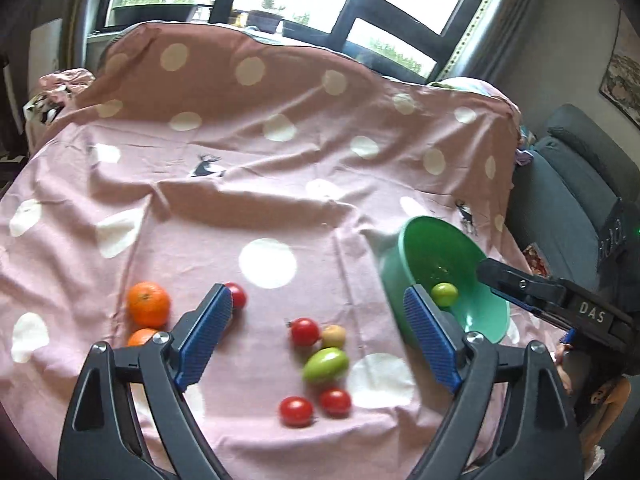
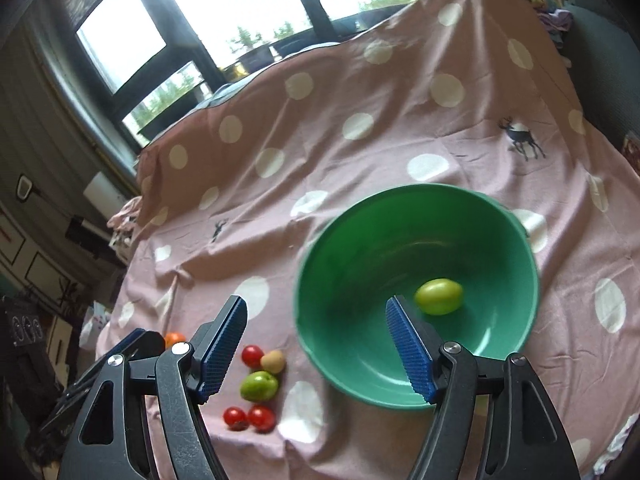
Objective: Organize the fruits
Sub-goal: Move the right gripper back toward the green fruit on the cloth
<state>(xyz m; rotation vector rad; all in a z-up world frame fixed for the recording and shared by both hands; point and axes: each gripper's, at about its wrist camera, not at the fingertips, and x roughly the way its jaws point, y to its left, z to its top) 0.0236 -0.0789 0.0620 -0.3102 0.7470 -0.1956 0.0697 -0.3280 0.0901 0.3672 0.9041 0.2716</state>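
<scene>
- Both my grippers, left gripper and right gripper, hang with jaws wide apart, nothing between them.
- One green fruit lies in the green bowl.
- Remaining fruits sit on the spotted cloth: red tomatoes, a green one, oranges.
- I'd drop over one tomato, straddle it squarely, close gently so it won't roll or bruise.

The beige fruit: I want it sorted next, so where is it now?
In the left wrist view the beige fruit lies on the pink cloth left of the green bowl, touching a red tomato and sitting just above the green fruit.
</scene>
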